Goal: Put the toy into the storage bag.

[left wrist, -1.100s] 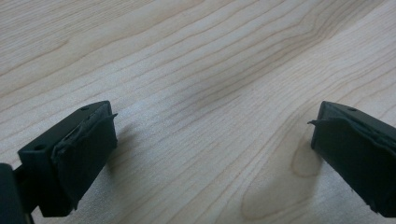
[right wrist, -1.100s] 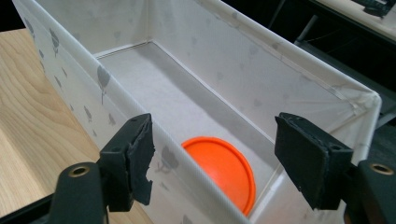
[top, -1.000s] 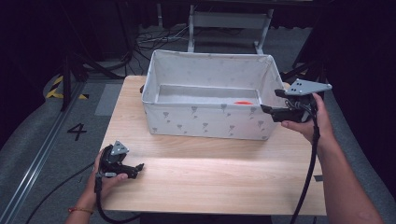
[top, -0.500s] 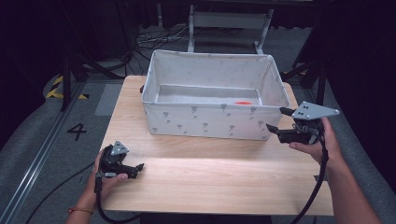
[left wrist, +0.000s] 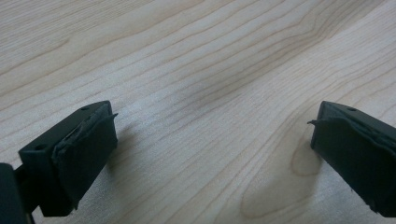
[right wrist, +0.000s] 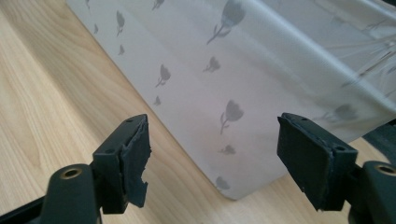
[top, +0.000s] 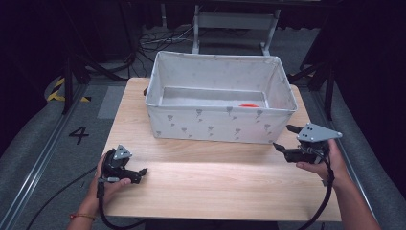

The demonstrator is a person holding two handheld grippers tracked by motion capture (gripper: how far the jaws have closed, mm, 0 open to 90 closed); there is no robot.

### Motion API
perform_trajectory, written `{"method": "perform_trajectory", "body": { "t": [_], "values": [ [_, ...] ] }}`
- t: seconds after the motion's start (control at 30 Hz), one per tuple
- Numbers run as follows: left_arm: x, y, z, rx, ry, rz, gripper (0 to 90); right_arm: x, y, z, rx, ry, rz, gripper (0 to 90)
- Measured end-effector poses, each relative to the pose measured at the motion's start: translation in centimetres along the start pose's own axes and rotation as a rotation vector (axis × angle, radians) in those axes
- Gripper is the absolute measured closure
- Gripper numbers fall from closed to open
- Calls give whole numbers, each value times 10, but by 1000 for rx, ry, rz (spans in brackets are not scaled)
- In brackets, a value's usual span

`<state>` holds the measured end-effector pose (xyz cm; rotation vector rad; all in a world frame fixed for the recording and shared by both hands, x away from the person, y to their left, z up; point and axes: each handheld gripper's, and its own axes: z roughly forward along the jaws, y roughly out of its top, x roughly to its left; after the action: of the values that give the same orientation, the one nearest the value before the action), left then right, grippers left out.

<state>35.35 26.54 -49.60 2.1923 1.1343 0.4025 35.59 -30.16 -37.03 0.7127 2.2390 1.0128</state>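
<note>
A white fabric bin with a grey tulip print stands at the back of the wooden table. An orange object lies inside it near the right end, mostly hidden by the wall. My right gripper is open, low over the table off the bin's front right corner, with its jaws pointing at the bin wall. My left gripper rests open on the table near the front left corner, with bare wood between its jaws.
Cables trail from both grippers off the table's front edge. A metal frame and loose cables stand on the floor behind the table. A floor mark "4" lies to the left.
My right gripper has moved down and toward the front, from the bin's right rim to a spot low over the table. The left gripper has stayed put.
</note>
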Motion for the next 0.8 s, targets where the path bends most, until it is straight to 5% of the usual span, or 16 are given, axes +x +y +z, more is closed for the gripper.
{"method": "perform_trajectory", "body": {
  "t": [0.8],
  "values": [
    [0, 0, 0, 0, 0, 0, 7, 0, -107, 22, 156, -21, 160, 228]
  ]
}}
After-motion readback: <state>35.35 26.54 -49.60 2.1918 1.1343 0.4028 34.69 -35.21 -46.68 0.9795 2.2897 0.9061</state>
